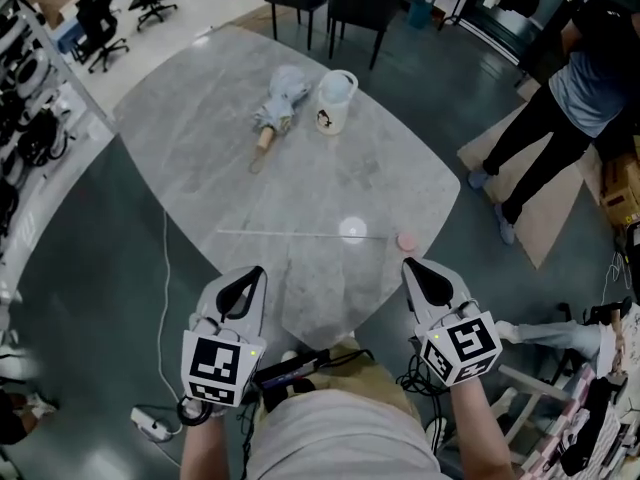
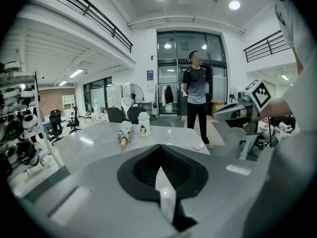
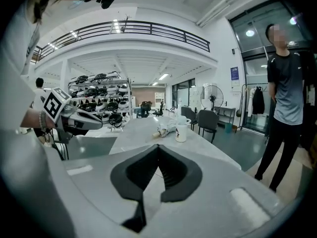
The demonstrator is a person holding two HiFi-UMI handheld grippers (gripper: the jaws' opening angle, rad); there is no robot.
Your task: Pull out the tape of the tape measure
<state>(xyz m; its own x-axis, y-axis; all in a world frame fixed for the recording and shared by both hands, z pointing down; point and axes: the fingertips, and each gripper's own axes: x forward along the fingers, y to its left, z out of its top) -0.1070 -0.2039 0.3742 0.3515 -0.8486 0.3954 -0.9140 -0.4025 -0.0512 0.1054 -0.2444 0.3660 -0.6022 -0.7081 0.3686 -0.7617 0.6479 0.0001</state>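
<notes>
The grey bench carries an umbrella and a white jug (far end), while the left gripper and right gripper hang near its edge, jaws pressed together, empty.

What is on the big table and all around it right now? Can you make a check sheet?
Surface: grey marbled table, with lamp glare on it.
Job's things: small pink round thing at the right edge, perhaps the tape measure. A thin pale line lies across the table toward it, perhaps the tape; too small to be sure.
Clutter: folded umbrella lying beside a white lidded jug at the far end.
Grippers: left gripper and right gripper are both shut and empty, at the near edge.
Cables: white cable on the floor, leading to a power strip.
Surroundings: a person stands to the right; black chairs stand beyond the table.
</notes>
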